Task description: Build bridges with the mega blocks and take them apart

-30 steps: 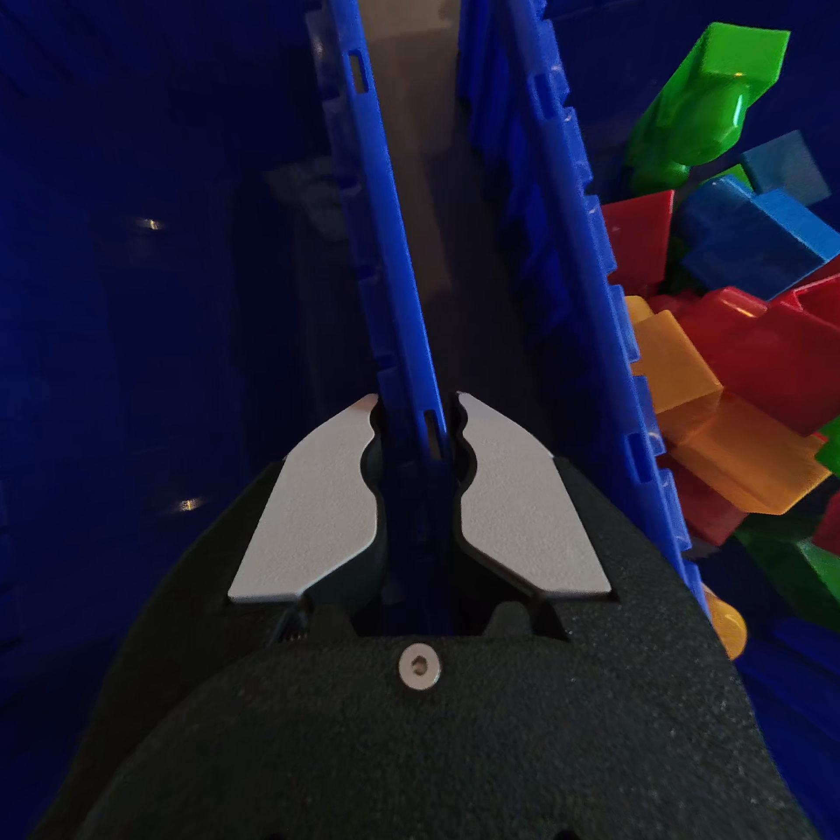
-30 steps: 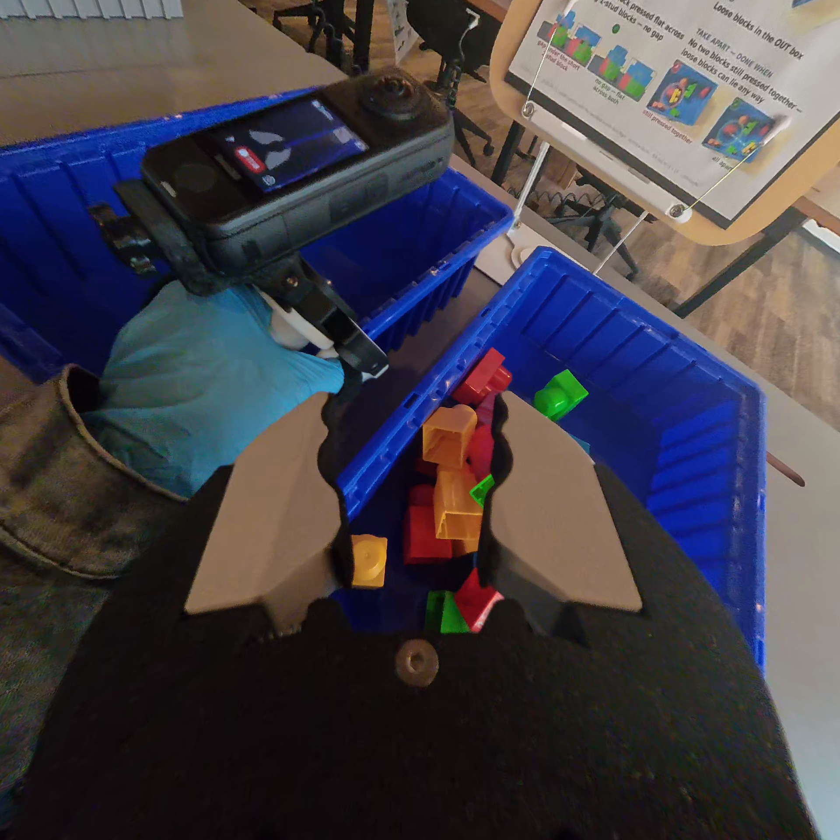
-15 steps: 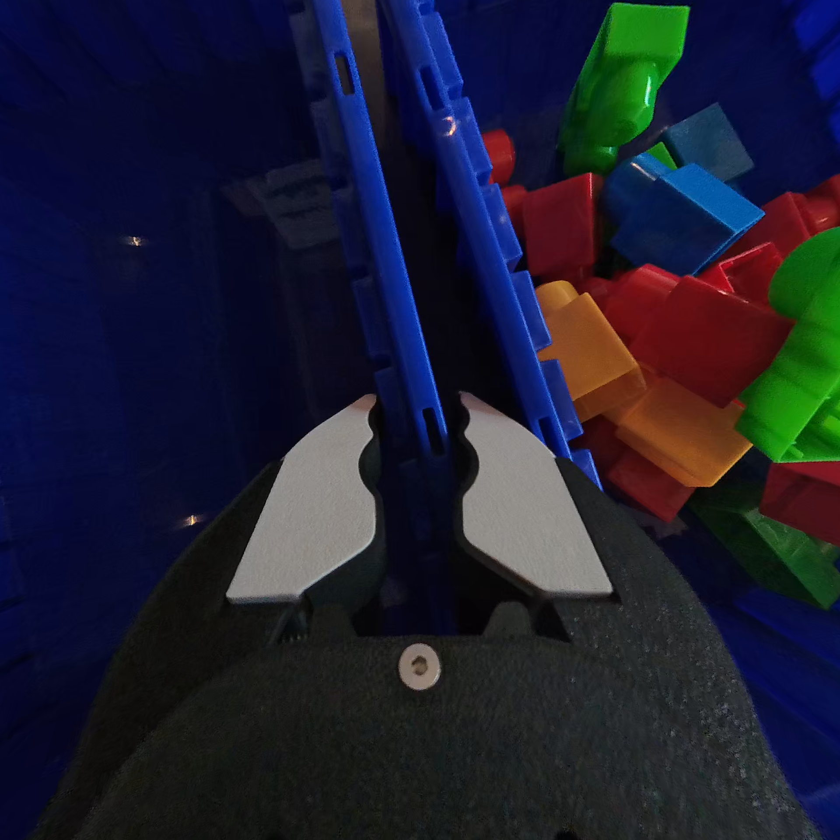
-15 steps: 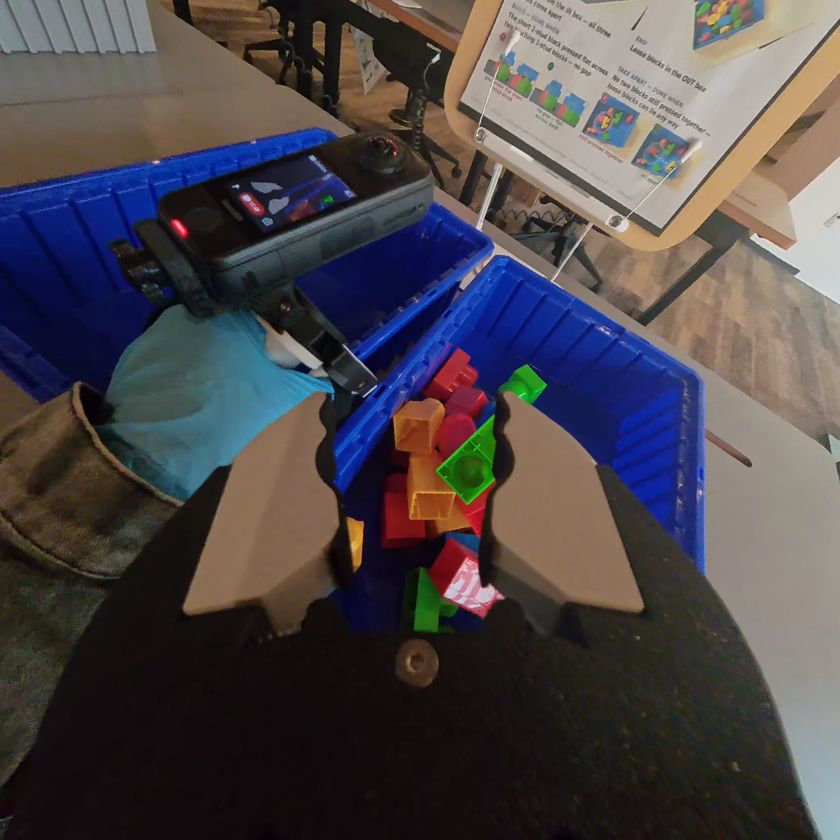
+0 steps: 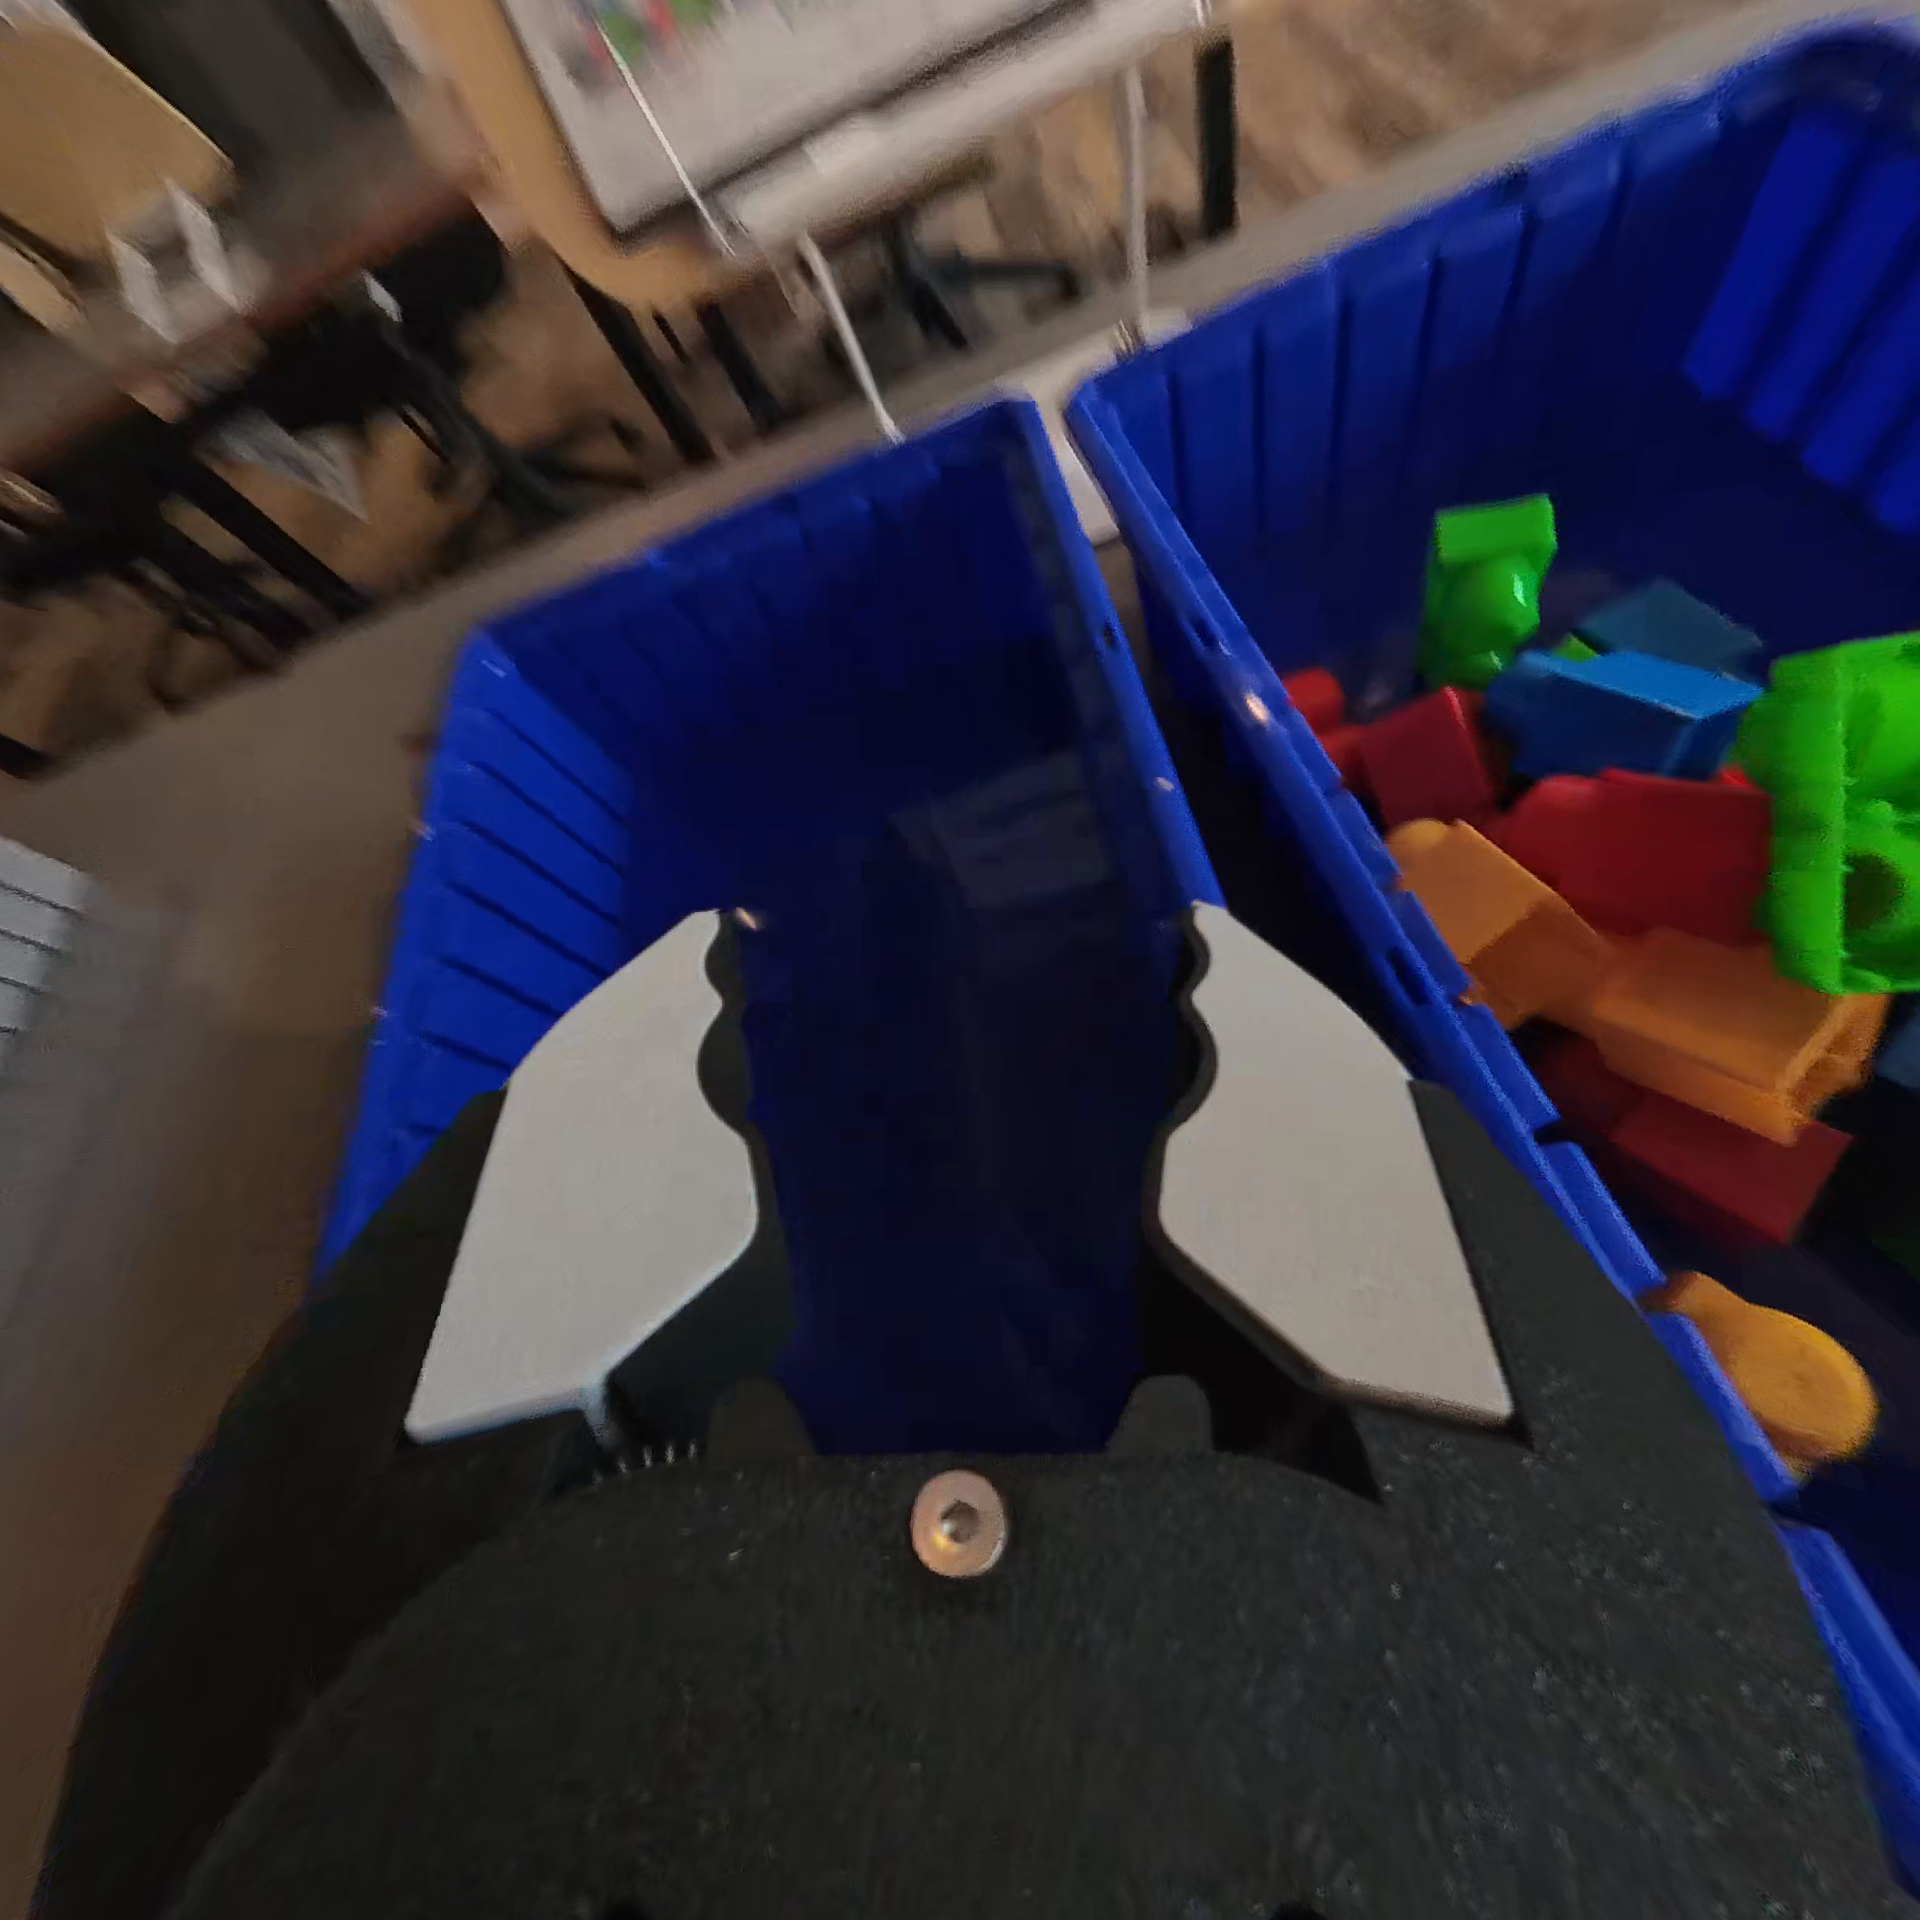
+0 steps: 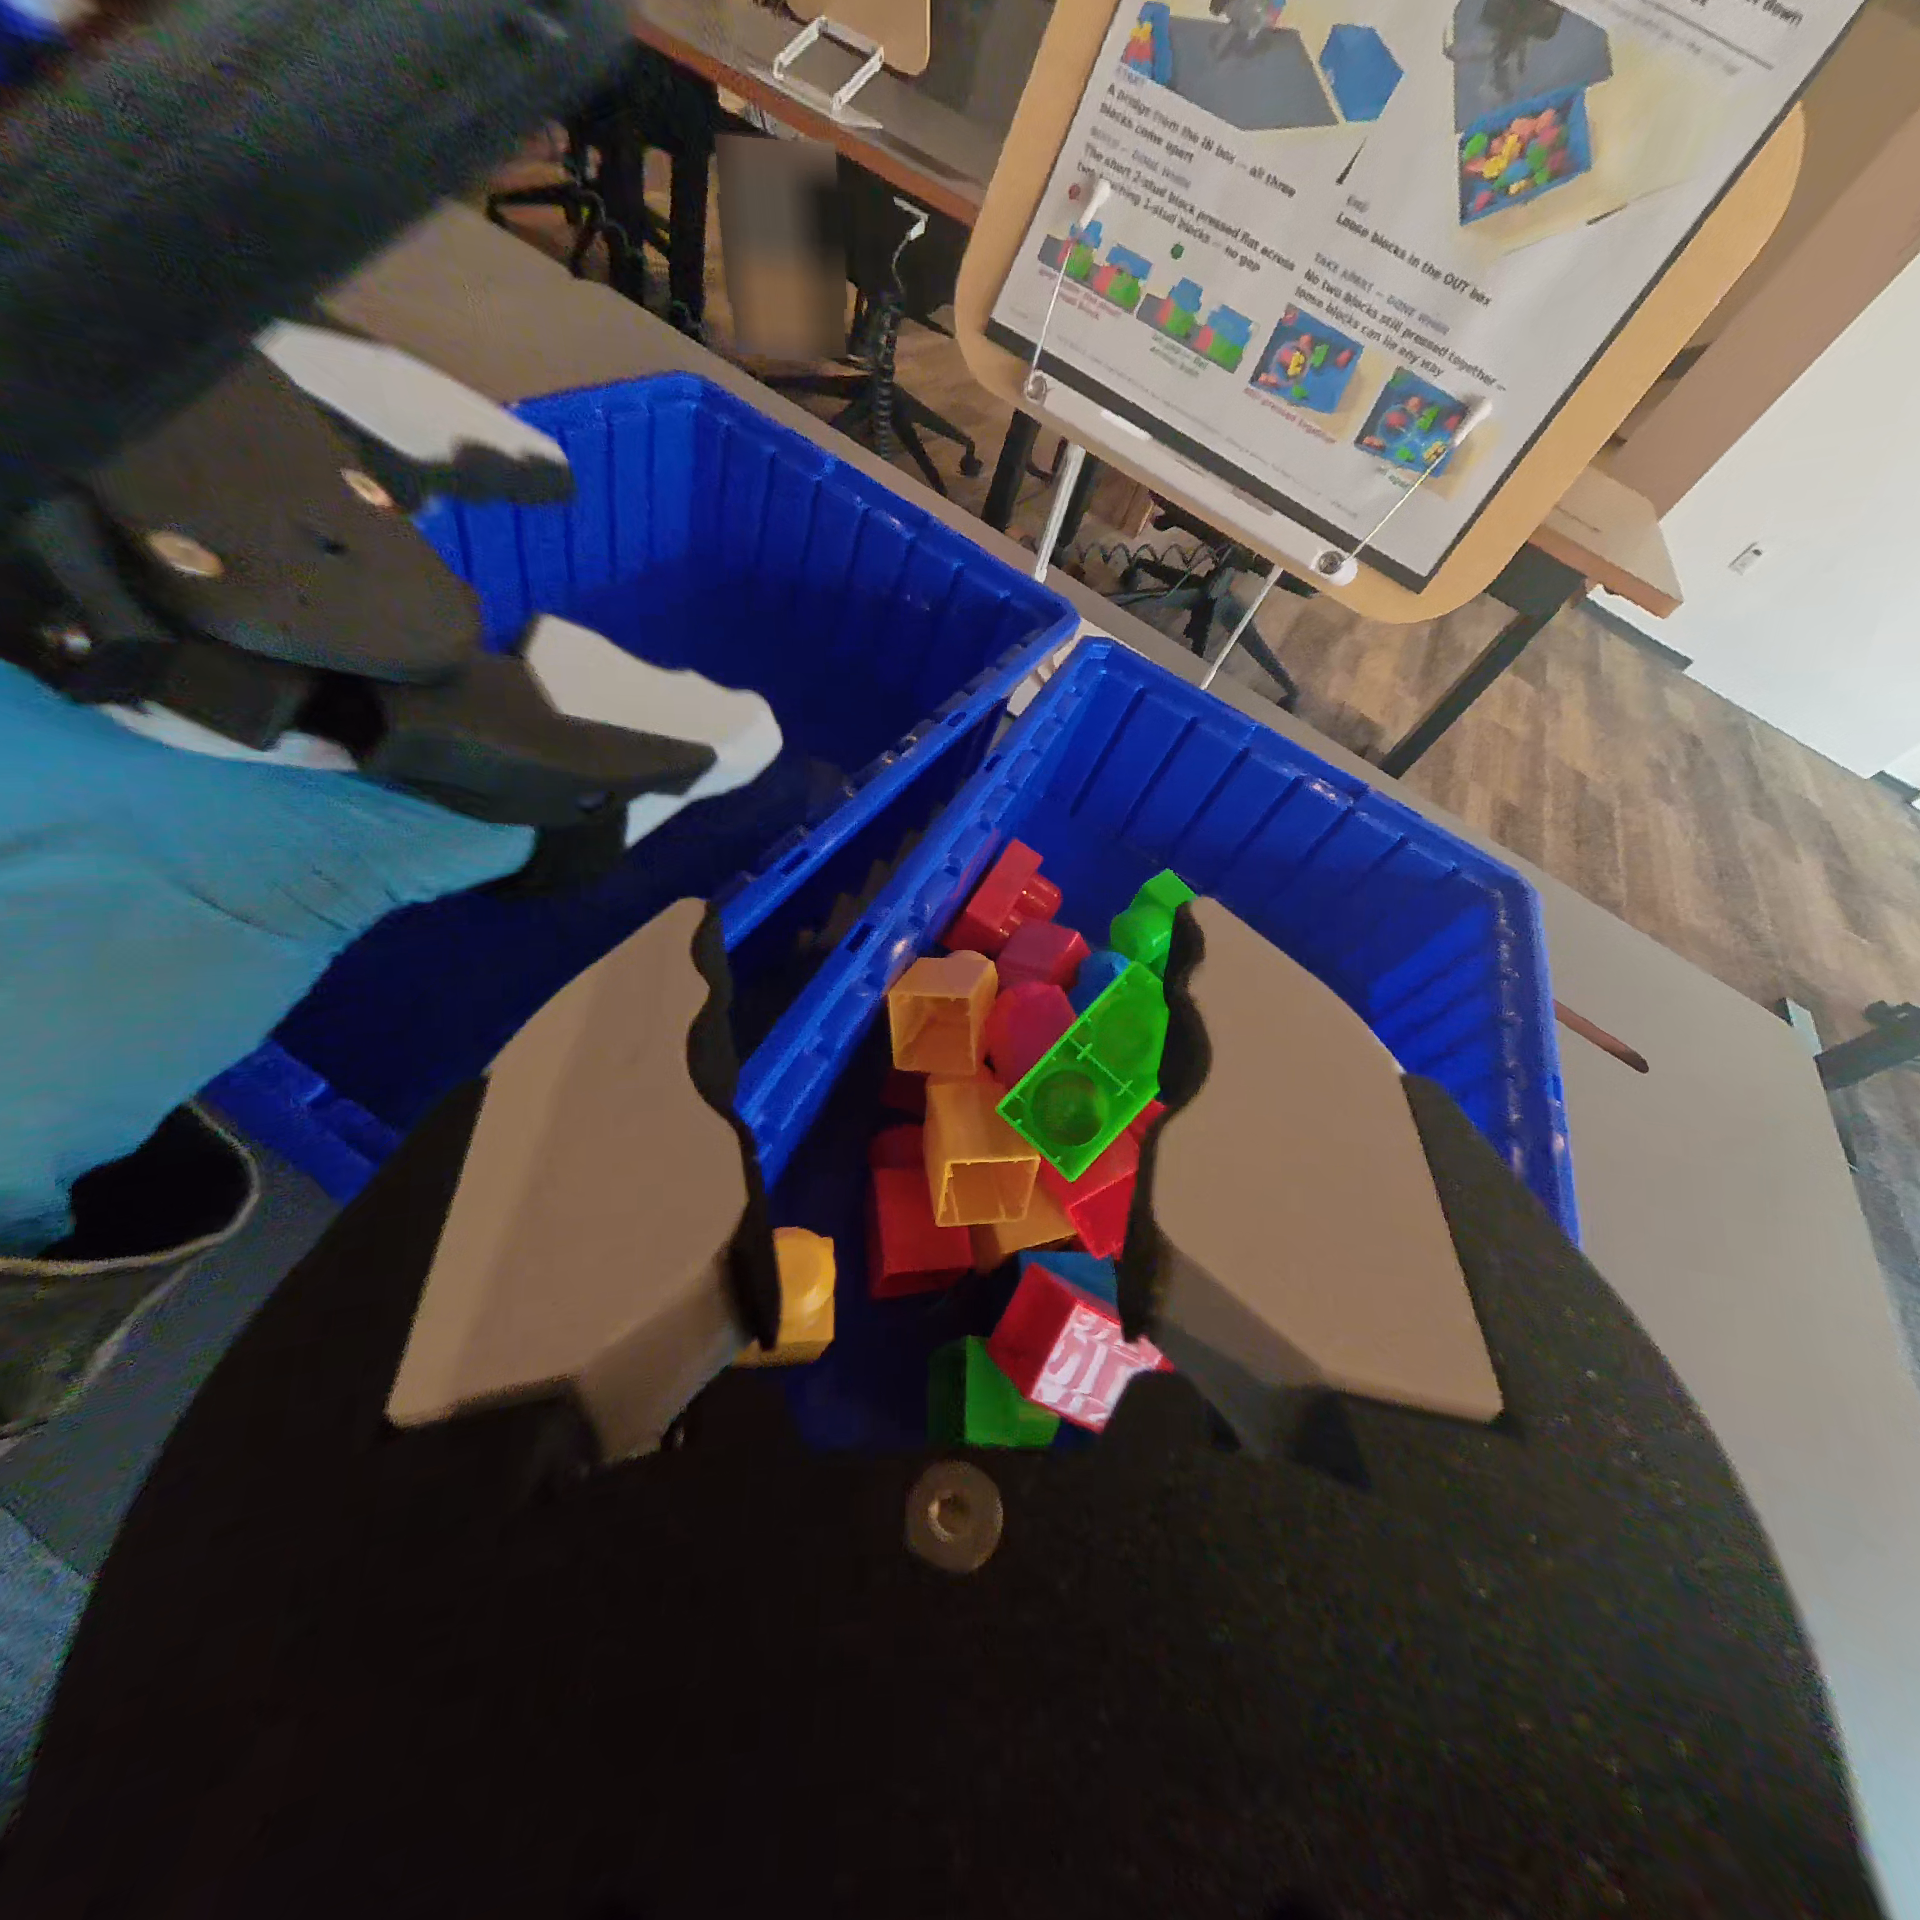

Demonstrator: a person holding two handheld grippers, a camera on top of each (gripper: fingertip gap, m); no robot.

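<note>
Two blue bins stand side by side. The left bin (image 5: pixel 540 831) is empty, and it also shows in the right wrist view (image 6: pixel 779 540). The right bin (image 6: pixel 1299 810) holds several loose mega blocks: a green two-stud block (image 6: pixel 1091 1070) on top, orange blocks (image 6: pixel 977 1174), red blocks (image 6: pixel 904 1226). The left wrist view shows the same pile (image 5: pixel 1642 852) at the right. My left gripper (image 5: pixel 958 920) is open and empty above the empty bin; it also shows in the right wrist view (image 6: pixel 644 603). My right gripper (image 6: pixel 945 914) is open and empty above the block pile.
An instruction board (image 6: pixel 1351 208) on a stand rises behind the bins. The grey table (image 6: pixel 1714 1247) runs on to the right of the full bin. A blue-gloved hand (image 6: pixel 208 935) holds the left gripper. Chairs and desks stand in the background.
My left gripper has let go of the empty bin's wall, opened wide and lifted up and back. The two bins now stand closer together. My right gripper stays open and has risen slightly.
</note>
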